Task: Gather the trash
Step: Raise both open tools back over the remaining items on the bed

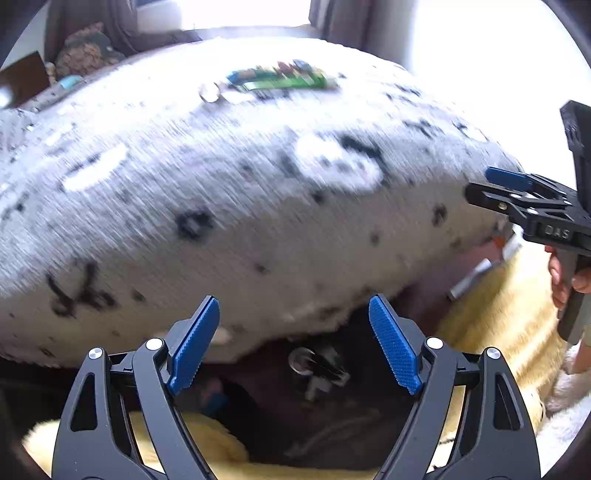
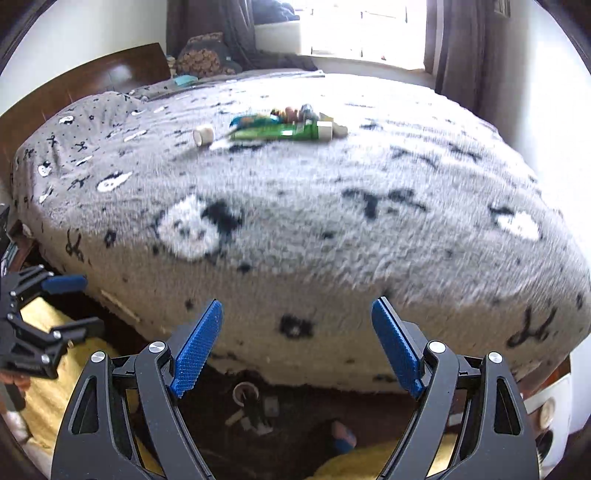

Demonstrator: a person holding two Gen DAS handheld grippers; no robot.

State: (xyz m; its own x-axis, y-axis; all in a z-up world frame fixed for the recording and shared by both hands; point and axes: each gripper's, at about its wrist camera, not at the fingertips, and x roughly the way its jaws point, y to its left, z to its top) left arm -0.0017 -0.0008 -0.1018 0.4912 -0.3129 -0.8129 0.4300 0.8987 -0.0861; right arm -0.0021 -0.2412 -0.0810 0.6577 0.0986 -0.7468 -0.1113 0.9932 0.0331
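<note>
Trash pile (image 2: pixel 284 125) on gray bedspread (image 2: pixel 295 221)

Blown-out window (image 2: pixel 354 33) glare, motion blur

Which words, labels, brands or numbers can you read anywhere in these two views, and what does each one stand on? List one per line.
"DAS": raised letters on the black body of the right gripper, seen from the left wrist view.
Green packet on the grey blanket: printing too blurred to read.
Colourful wrappers behind it: too blurred to read.
Nothing else legible.
</note>
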